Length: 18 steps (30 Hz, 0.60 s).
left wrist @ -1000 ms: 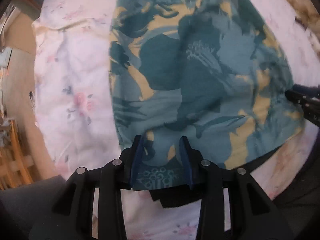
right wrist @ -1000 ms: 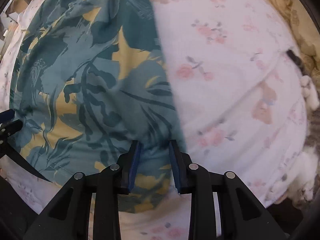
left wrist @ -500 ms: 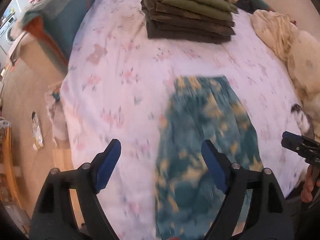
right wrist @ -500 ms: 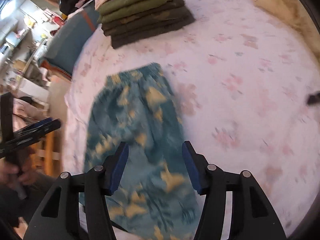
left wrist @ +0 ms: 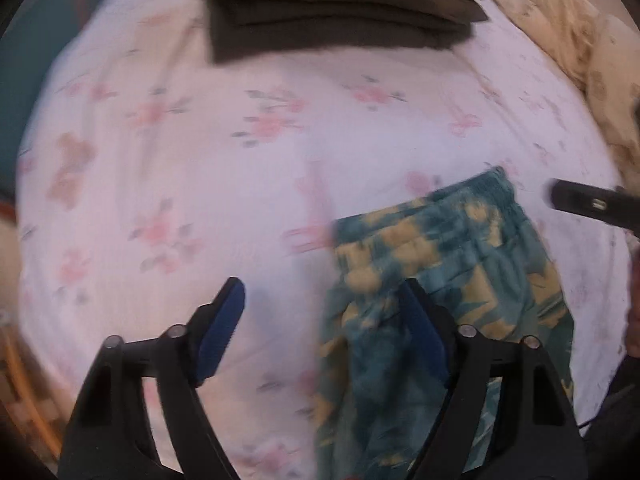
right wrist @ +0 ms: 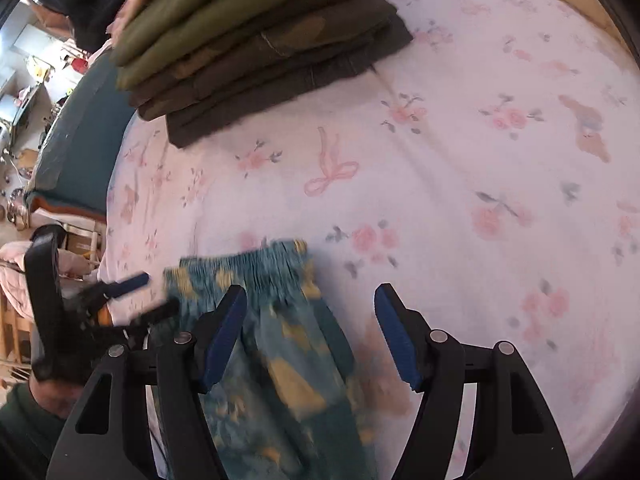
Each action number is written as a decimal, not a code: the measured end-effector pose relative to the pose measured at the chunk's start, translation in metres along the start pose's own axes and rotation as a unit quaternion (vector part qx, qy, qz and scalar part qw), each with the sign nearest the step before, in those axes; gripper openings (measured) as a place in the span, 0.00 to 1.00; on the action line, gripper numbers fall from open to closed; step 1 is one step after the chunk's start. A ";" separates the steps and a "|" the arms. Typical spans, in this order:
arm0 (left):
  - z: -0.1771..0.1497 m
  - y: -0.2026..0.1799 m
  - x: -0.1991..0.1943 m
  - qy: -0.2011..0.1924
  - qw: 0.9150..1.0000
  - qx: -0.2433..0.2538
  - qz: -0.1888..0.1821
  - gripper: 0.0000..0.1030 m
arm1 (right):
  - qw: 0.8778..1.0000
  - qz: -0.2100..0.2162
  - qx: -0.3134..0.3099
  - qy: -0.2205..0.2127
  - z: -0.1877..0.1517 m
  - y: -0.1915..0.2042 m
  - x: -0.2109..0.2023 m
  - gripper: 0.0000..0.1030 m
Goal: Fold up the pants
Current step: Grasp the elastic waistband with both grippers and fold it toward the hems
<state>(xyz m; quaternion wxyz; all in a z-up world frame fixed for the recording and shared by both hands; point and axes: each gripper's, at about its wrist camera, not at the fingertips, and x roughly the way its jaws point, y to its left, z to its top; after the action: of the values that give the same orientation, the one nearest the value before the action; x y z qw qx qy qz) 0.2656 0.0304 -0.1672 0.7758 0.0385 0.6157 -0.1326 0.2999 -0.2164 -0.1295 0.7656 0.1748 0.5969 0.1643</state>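
Observation:
The teal pants (left wrist: 460, 260) with a yellow leaf print lie in a long narrow strip on the flowered bed sheet (left wrist: 200, 160), elastic waistband at the far end. My left gripper (left wrist: 320, 286) hovers above the strip's left edge with its jaws wide but closing and nothing between them. In the right wrist view the pants (right wrist: 280, 360) run under my right gripper (right wrist: 311, 290), whose jaws are opening over the waistband's right side, gripping nothing. The left gripper (right wrist: 158, 292) shows at the strip's left, and the right gripper (left wrist: 560, 196) at its far right.
A stack of folded olive and brown clothes (right wrist: 256, 52) sits on the sheet (right wrist: 480, 160) beyond the waistband. A beige blanket (left wrist: 580, 60) bunches at the right. A teal cushion (right wrist: 80, 140) borders the bed's left edge, and a person's hand (right wrist: 52, 392) holds the left tool.
Both grippers were shut on the pants' fabric a second ago; they have let go, opened wide and swept along the strip towards the waistband. The folded stack has come closer.

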 end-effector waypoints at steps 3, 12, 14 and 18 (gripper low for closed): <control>0.006 -0.005 0.012 0.010 1.000 0.013 -0.017 0.58 | 1.000 0.007 -0.007 0.024 0.006 0.003 0.024 0.66; 0.026 -0.004 -0.007 -0.021 0.994 0.046 -0.093 0.15 | 0.994 -0.010 -0.104 0.024 0.016 0.027 0.031 0.18; 0.034 -0.004 -0.033 -0.075 0.991 0.058 -0.096 0.15 | 0.992 0.004 -0.124 -0.017 0.027 0.034 0.008 0.17; 0.035 -0.023 -0.059 -0.102 0.988 0.109 -0.044 0.15 | 0.986 0.005 -0.161 -0.051 0.036 0.048 -0.023 0.17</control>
<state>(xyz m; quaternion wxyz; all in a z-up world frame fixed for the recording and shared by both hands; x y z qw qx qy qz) 0.2802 0.0096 -0.0991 0.8192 0.0818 0.5162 -0.2361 0.3269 -0.1870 -0.0790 0.8121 0.0600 0.5222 0.2532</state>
